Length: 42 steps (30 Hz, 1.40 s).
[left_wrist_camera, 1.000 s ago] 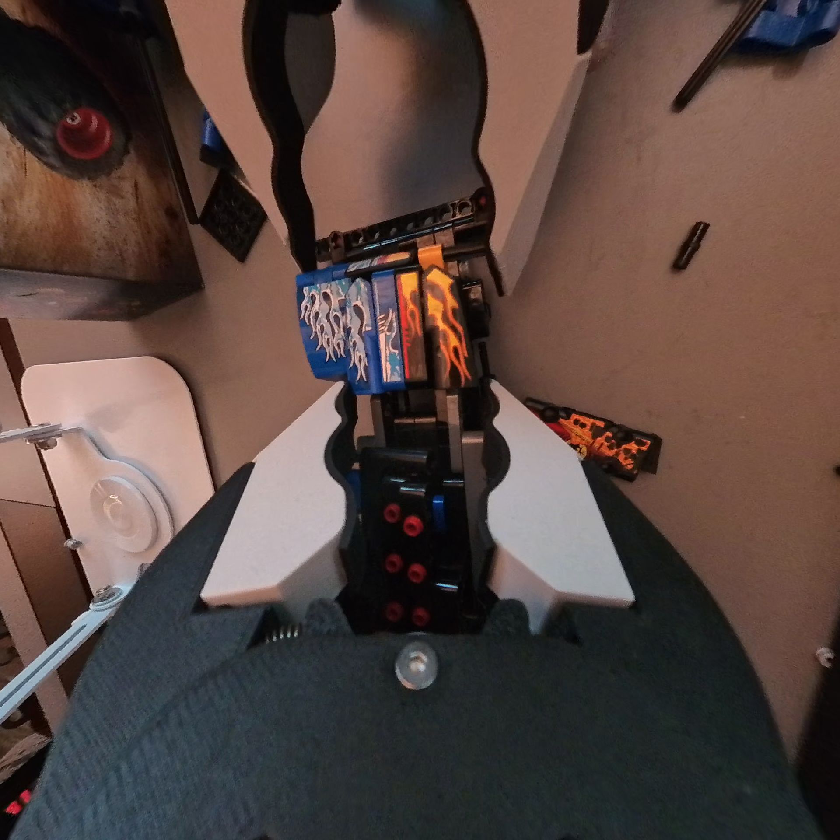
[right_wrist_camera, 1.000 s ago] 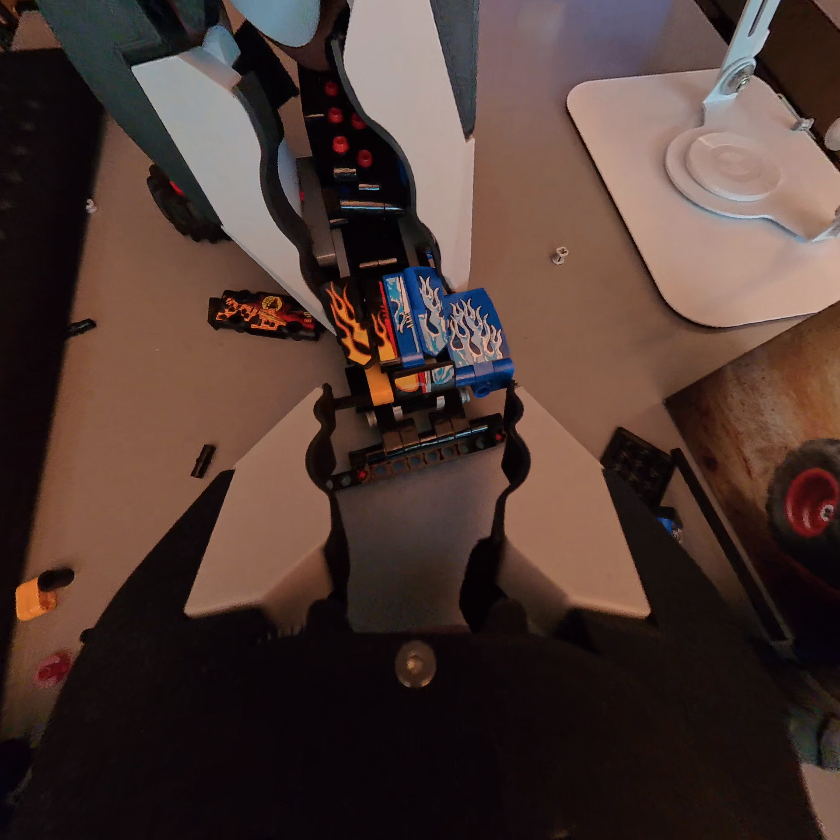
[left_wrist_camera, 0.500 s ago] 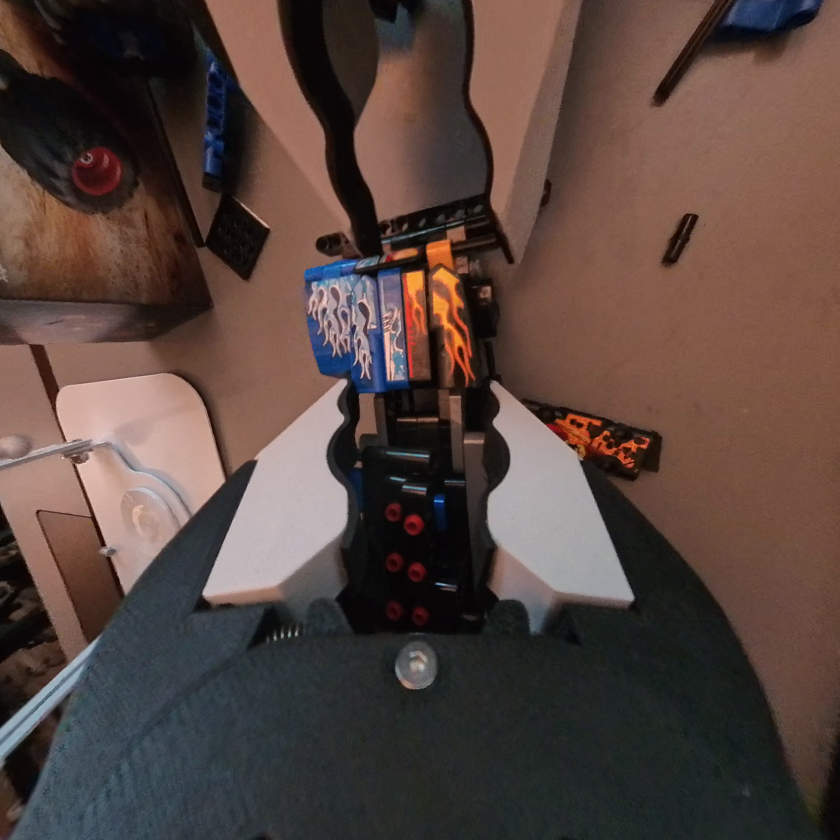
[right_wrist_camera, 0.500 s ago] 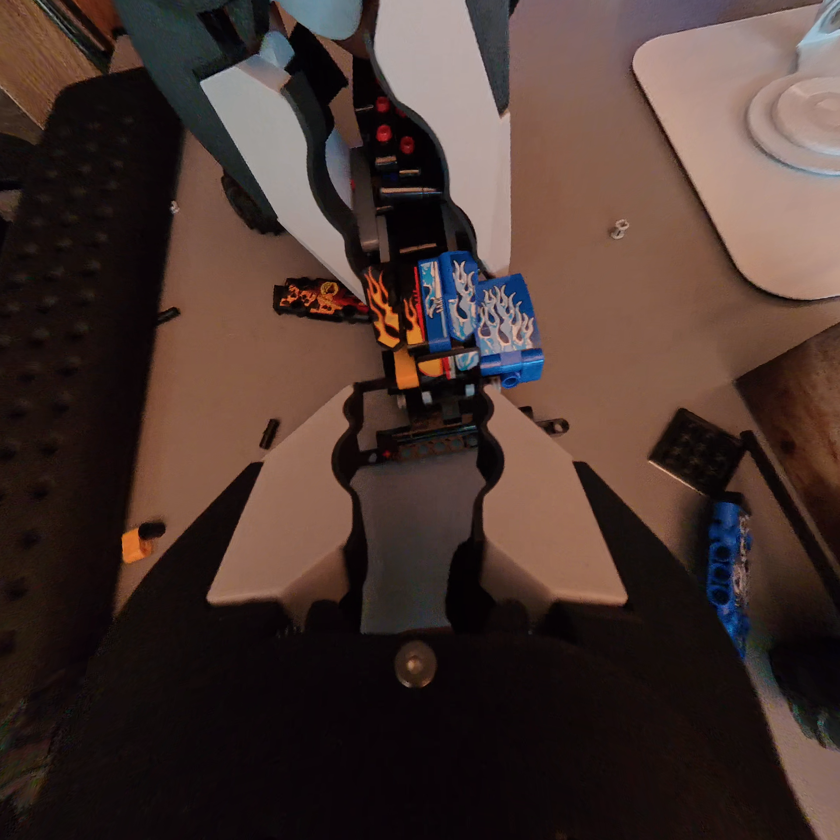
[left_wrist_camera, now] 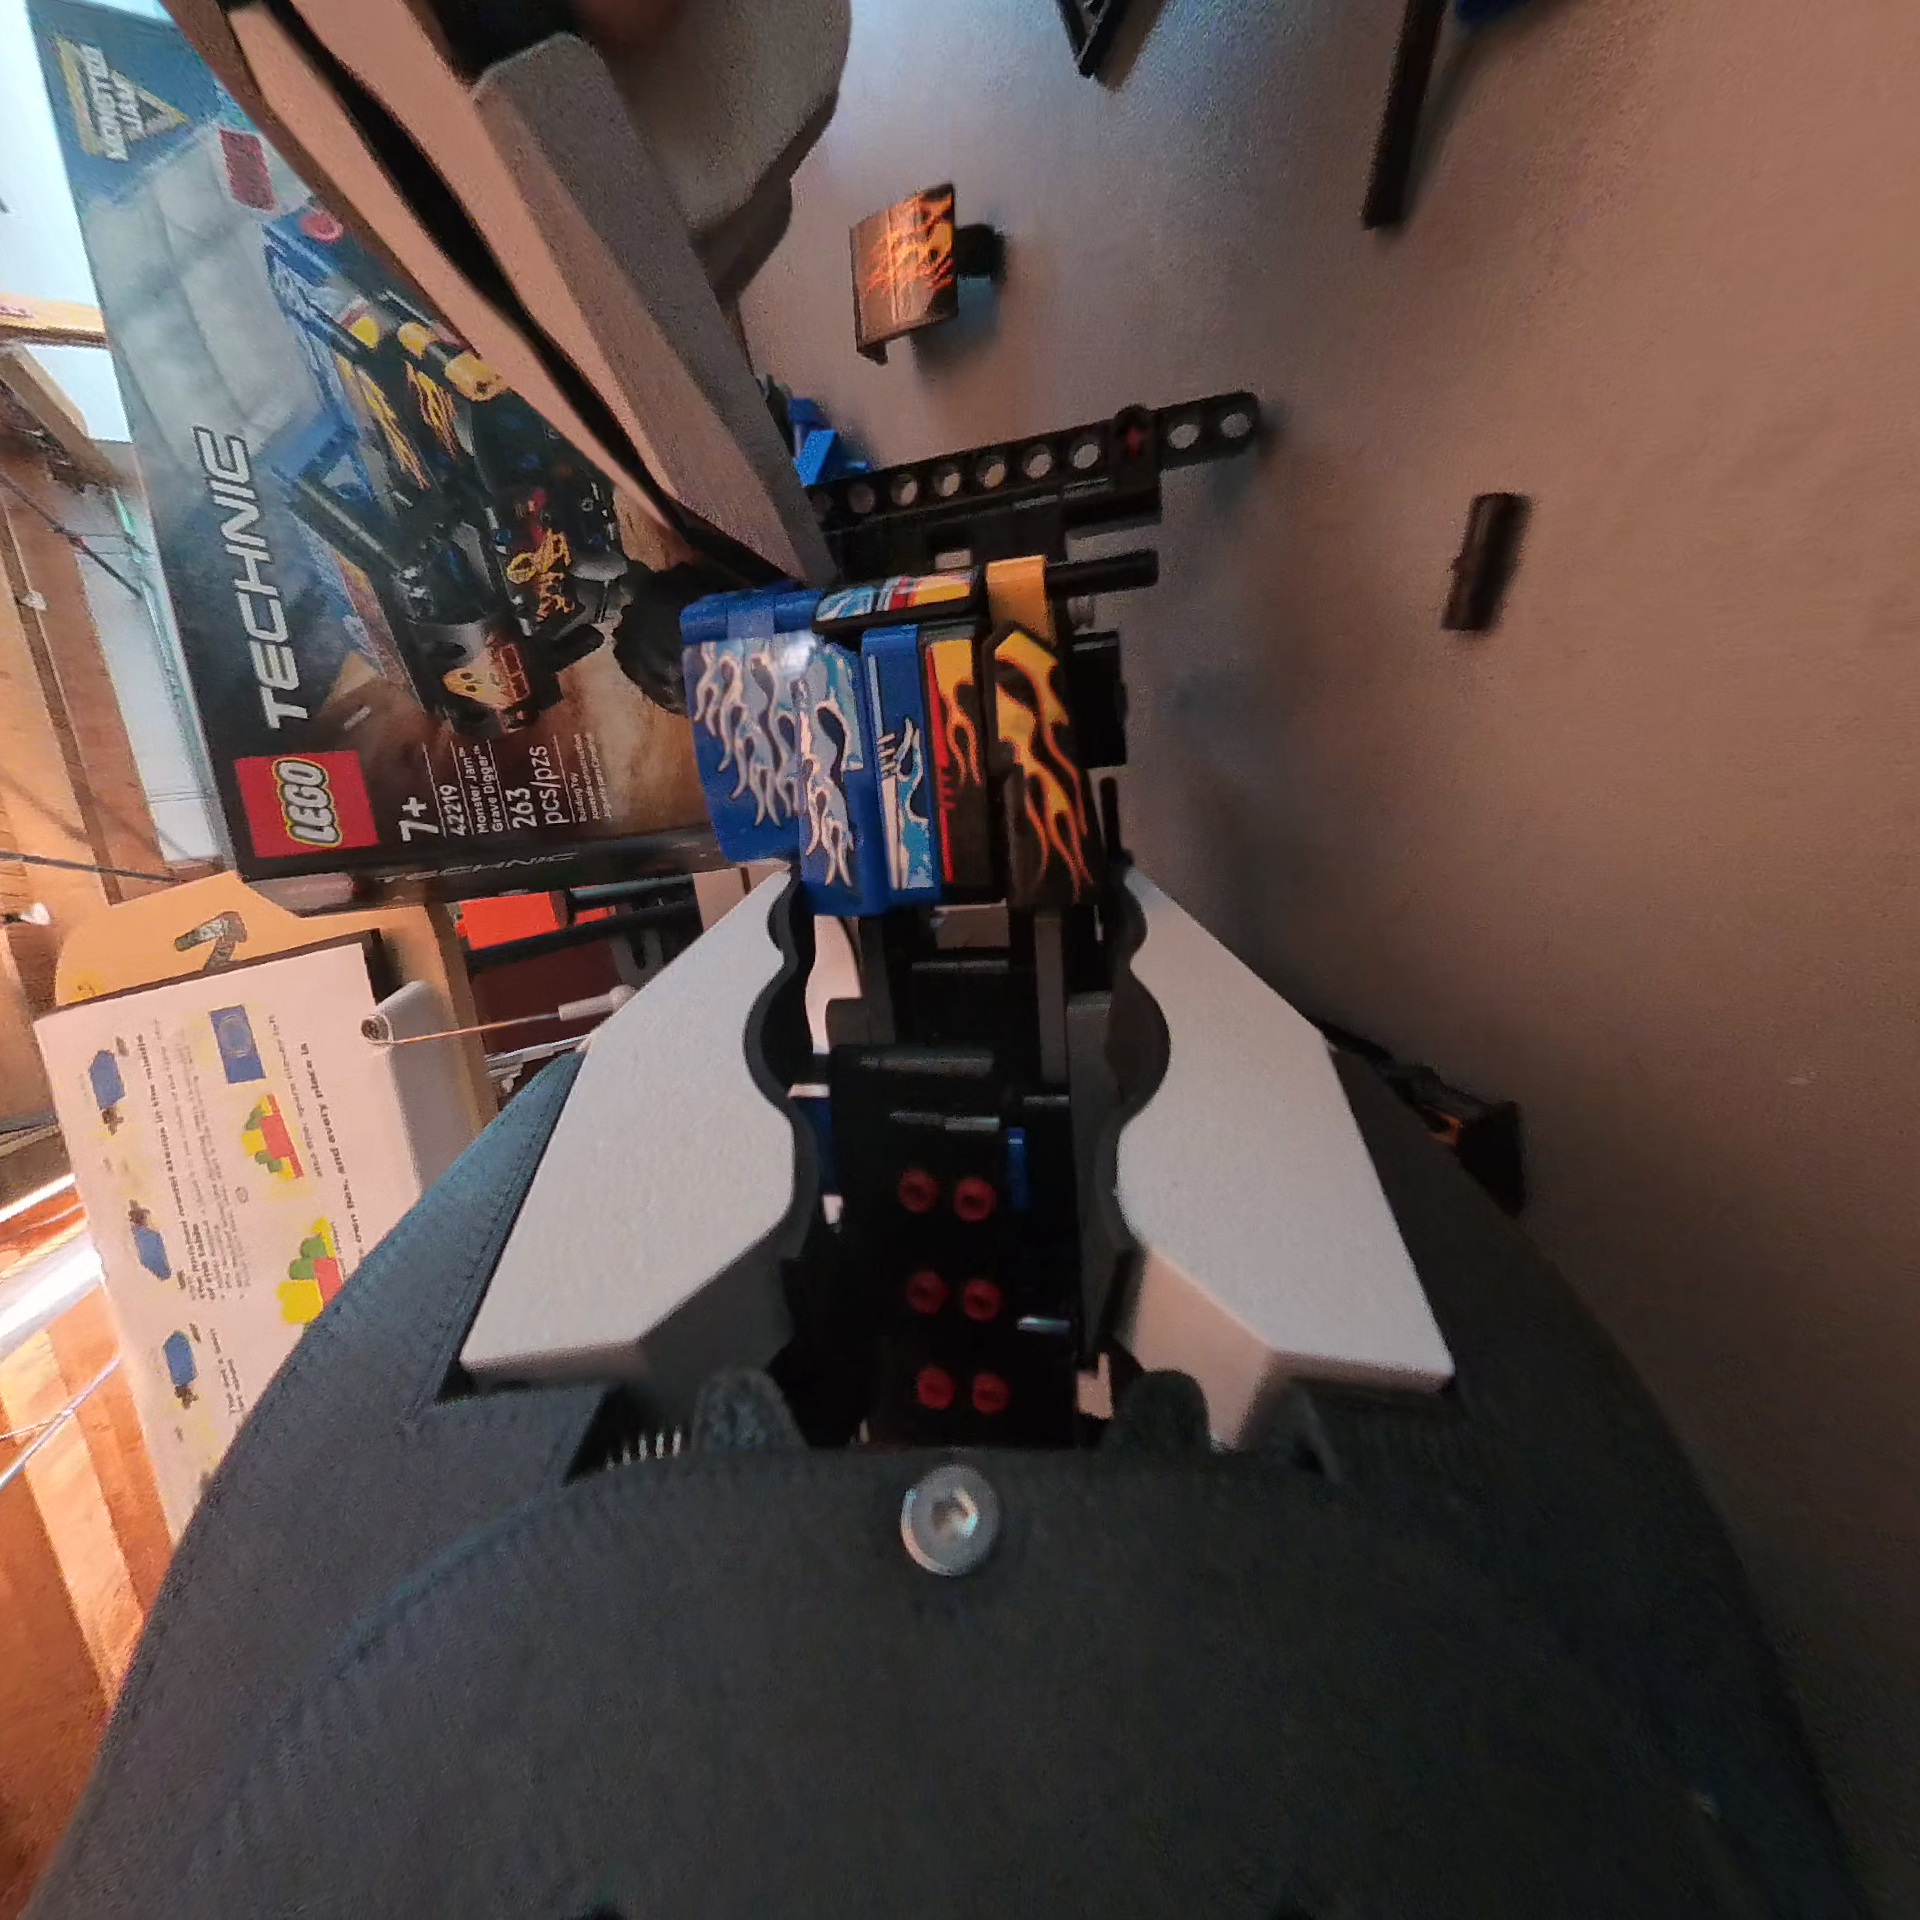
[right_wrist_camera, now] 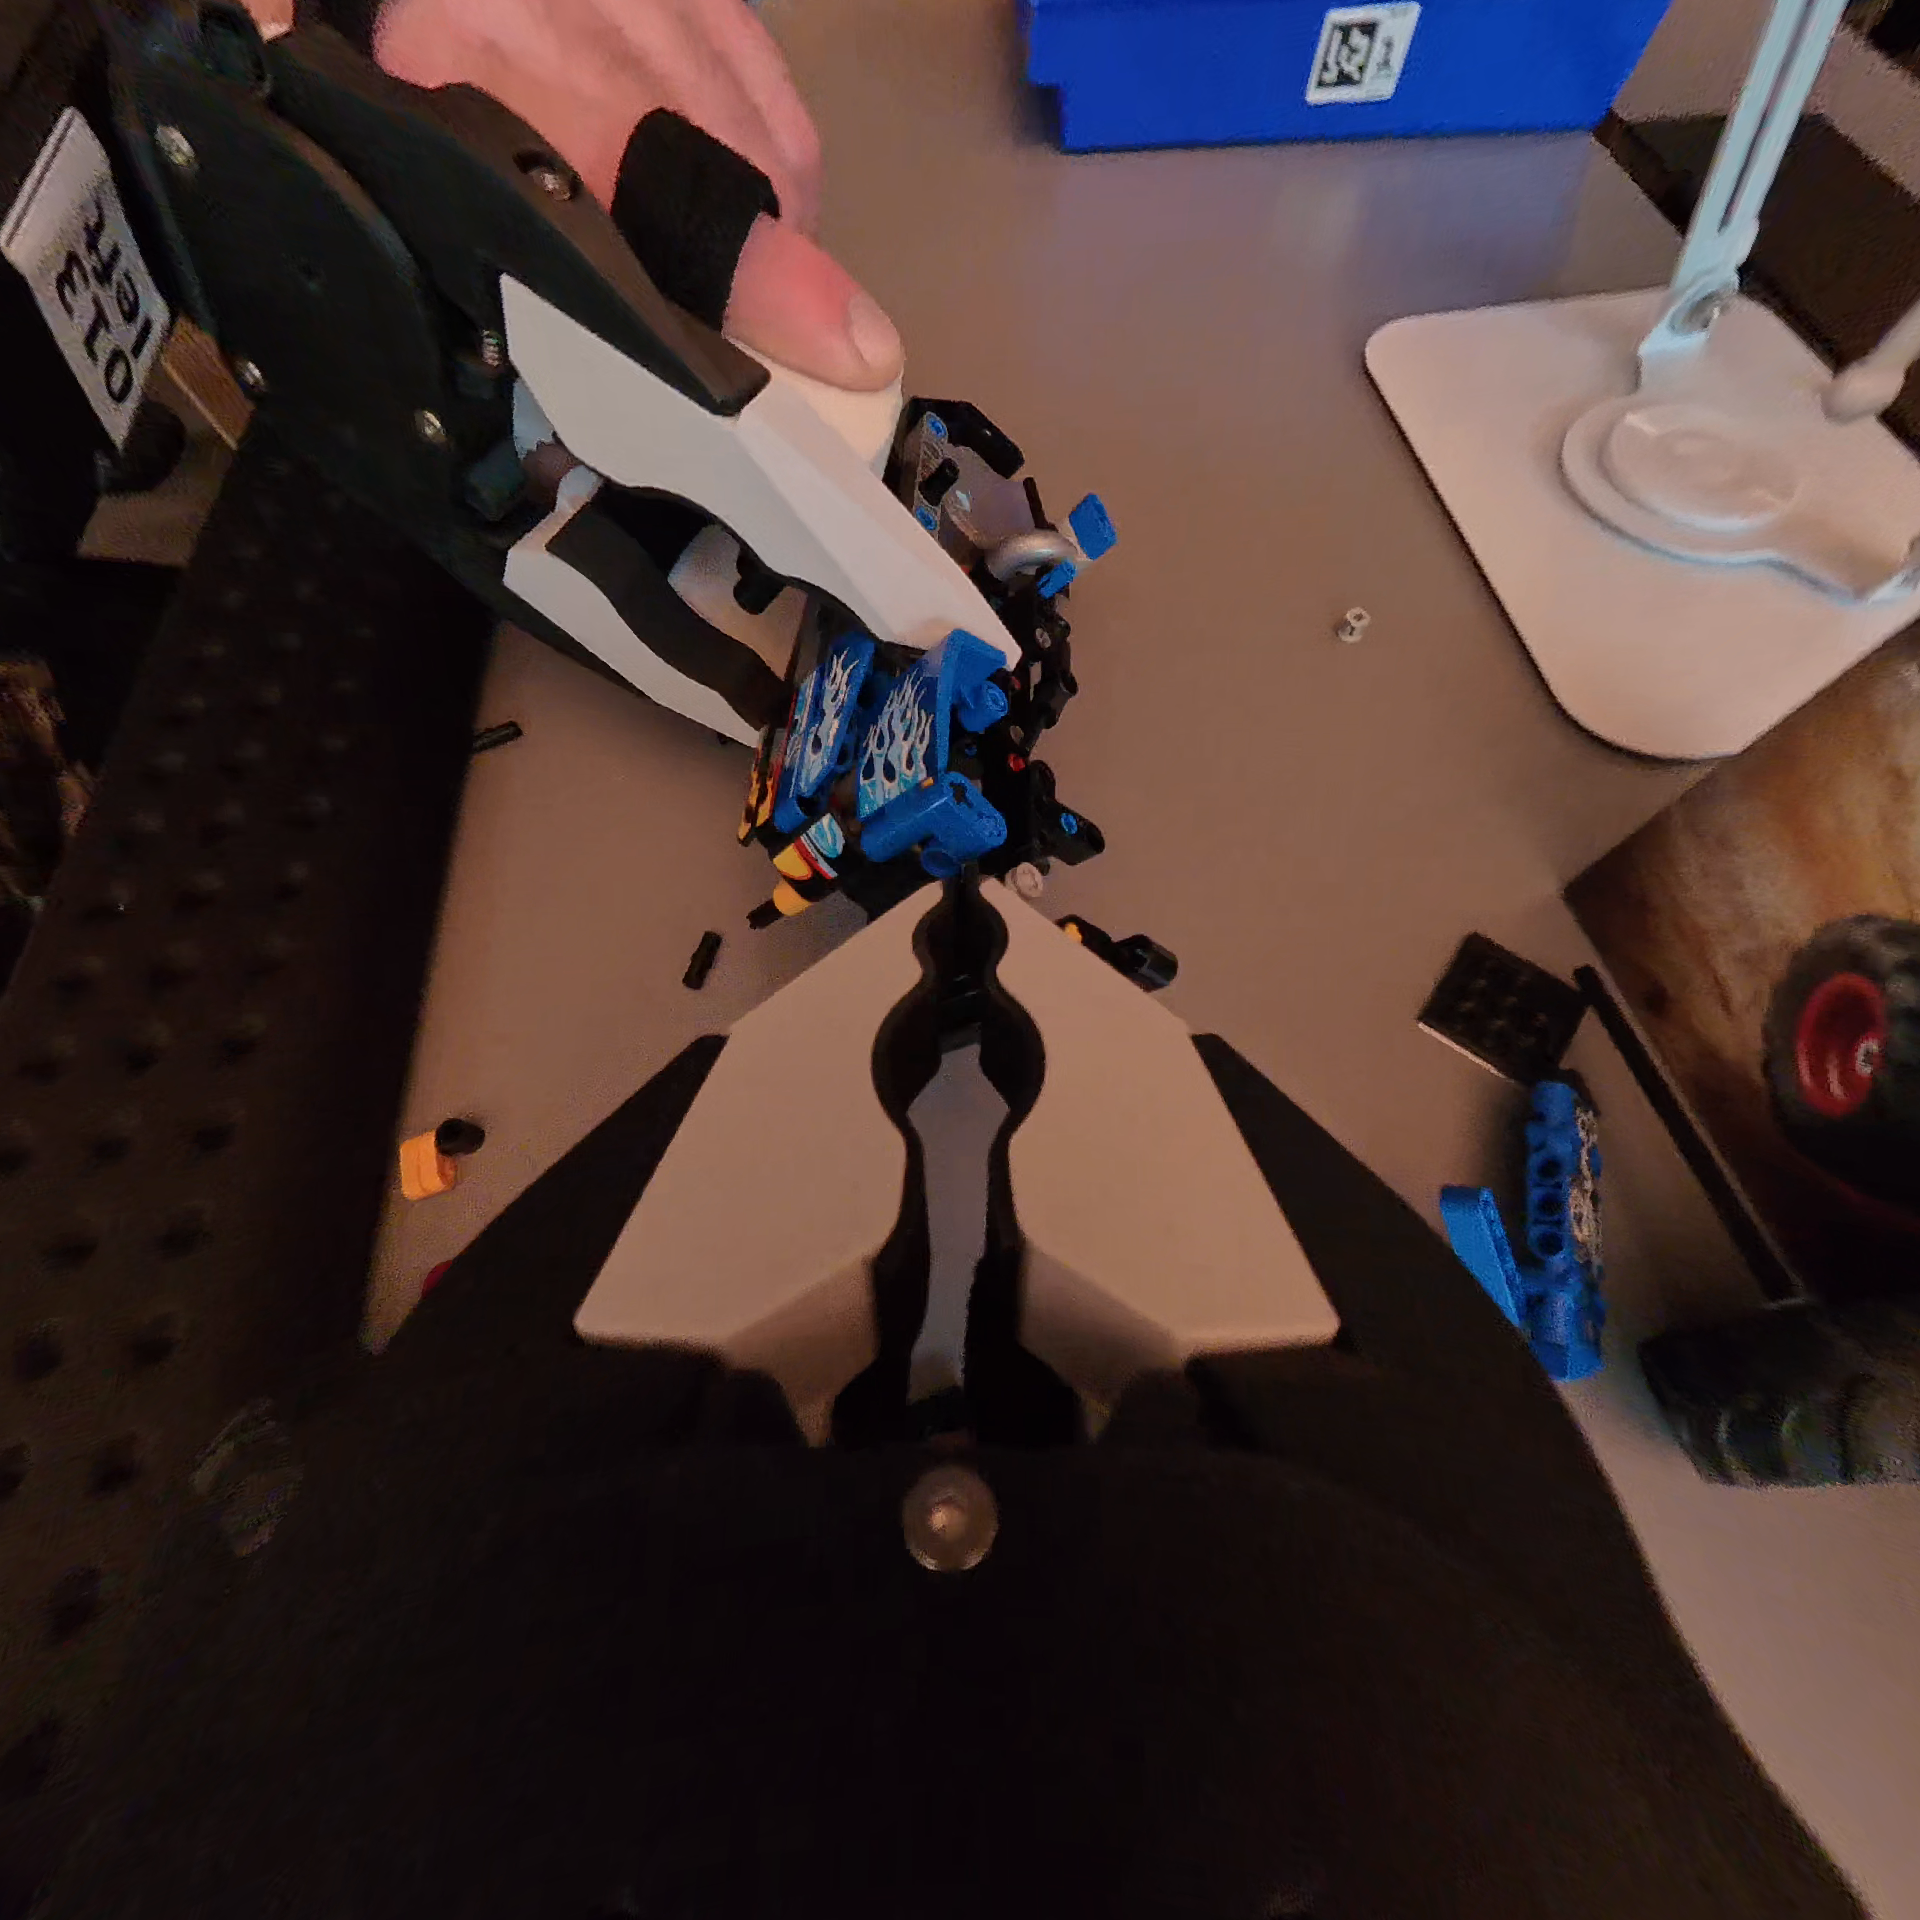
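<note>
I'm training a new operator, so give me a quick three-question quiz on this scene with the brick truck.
1. True or false: the left gripper is clamped on the flame-panelled brick truck model.
2. Which of these lies loose on the grey table? A) an orange-and-black pin B) a screwdriver C) a green wheel
3. What colour are the paired round pins on the model's black section between the left gripper's fingers?

Key: 1 true; 2 A; 3 red.
</note>
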Each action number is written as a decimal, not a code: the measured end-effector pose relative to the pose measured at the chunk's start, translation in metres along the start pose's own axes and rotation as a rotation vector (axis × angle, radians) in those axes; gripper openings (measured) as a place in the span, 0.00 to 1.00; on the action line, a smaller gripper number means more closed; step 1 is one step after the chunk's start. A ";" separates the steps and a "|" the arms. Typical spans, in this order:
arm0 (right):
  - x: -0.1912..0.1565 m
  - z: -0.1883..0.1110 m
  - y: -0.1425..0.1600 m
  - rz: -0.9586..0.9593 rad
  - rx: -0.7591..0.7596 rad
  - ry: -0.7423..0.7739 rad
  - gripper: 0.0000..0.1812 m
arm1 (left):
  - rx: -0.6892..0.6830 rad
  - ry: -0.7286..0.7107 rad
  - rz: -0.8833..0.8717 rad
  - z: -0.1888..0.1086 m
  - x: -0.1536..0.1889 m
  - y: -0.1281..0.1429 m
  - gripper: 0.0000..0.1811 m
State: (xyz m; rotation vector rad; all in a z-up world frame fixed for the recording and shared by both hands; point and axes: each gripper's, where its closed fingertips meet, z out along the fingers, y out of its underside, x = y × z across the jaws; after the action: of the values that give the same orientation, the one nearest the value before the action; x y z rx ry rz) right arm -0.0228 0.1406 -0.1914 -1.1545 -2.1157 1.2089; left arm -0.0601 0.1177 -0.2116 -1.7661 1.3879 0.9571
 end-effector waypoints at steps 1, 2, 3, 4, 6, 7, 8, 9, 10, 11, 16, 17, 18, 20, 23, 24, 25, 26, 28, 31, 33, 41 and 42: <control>-0.004 0.001 -0.001 -0.036 0.006 -0.001 0.00 | 0.004 0.000 -0.006 -0.004 0.002 -0.001 0.30; -0.009 0.002 -0.003 -0.079 0.004 -0.002 0.00 | 0.008 -0.002 -0.008 -0.007 0.003 -0.002 0.28; -0.012 0.002 -0.004 -0.119 -0.006 0.008 0.00 | 0.015 0.004 -0.017 -0.010 0.005 -0.002 0.28; -0.015 0.003 -0.005 -0.149 -0.014 0.019 0.00 | 0.025 0.020 -0.037 -0.013 0.007 -0.003 0.28; -0.024 0.005 -0.006 -0.211 -0.028 0.025 0.00 | 0.031 0.047 -0.049 -0.016 0.017 -0.003 0.29; -0.029 0.006 -0.006 -0.254 -0.038 0.033 0.00 | 0.027 0.048 -0.042 -0.017 0.020 -0.002 0.31; -0.033 0.007 -0.006 -0.280 -0.044 0.030 0.00 | 0.027 0.057 -0.043 -0.018 0.023 -0.002 0.32; -0.038 0.007 -0.006 -0.285 -0.041 0.013 0.00 | 0.033 0.088 -0.067 -0.021 0.028 -0.003 0.35; -0.041 0.007 -0.005 -0.290 -0.036 0.002 0.00 | 0.055 0.114 -0.111 -0.025 0.029 -0.005 0.34; -0.041 0.007 -0.004 -0.297 -0.047 0.008 0.00 | 0.076 0.135 -0.153 -0.029 0.029 -0.006 0.35; -0.042 0.007 -0.001 -0.288 -0.071 0.008 0.00 | 0.118 0.146 -0.271 -0.043 0.015 -0.002 0.43; -0.043 0.006 -0.005 -0.274 -0.047 0.000 0.00 | 0.138 0.172 -0.323 -0.044 0.013 -0.004 0.43; -0.044 0.005 -0.009 -0.259 -0.027 -0.008 0.02 | 0.165 0.195 -0.370 -0.044 0.010 -0.008 0.43; -0.042 0.007 -0.010 -0.237 -0.025 0.004 0.05 | 0.207 0.248 -0.458 -0.042 0.005 -0.017 0.42; -0.042 0.009 -0.008 -0.224 -0.034 0.004 0.07 | 0.204 0.307 -0.477 -0.037 0.009 -0.022 0.31; -0.041 0.009 -0.007 -0.226 -0.042 0.007 0.07 | 0.206 0.328 -0.490 -0.036 0.012 -0.024 0.31; -0.040 0.010 -0.004 -0.226 -0.055 0.014 0.07 | 0.202 0.338 -0.496 -0.035 0.013 -0.025 0.32; -0.040 0.011 -0.003 -0.229 -0.064 0.010 0.07 | 0.203 0.346 -0.505 -0.036 0.013 -0.026 0.31; -0.044 0.014 -0.001 -0.236 -0.071 -0.005 0.06 | 0.206 0.355 -0.545 -0.036 0.009 -0.025 0.25; -0.042 0.017 0.000 -0.241 -0.083 0.014 0.06 | 0.199 0.352 -0.552 -0.036 0.009 -0.023 0.24; -0.042 0.018 0.001 -0.228 -0.085 0.013 0.06 | 0.199 0.348 -0.562 -0.036 0.008 -0.024 0.24; -0.037 0.017 -0.003 -0.244 -0.080 0.065 0.09 | 0.112 0.243 -0.440 -0.036 0.005 -0.021 0.30; -0.037 0.018 -0.004 -0.257 -0.083 0.077 0.09 | 0.075 0.252 -0.436 -0.030 0.008 -0.016 0.31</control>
State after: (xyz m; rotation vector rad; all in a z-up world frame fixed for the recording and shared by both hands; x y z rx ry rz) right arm -0.0166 0.0999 -0.1965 -0.9122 -2.1937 0.9541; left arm -0.0390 0.0916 -0.2030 -2.0671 1.0948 0.4566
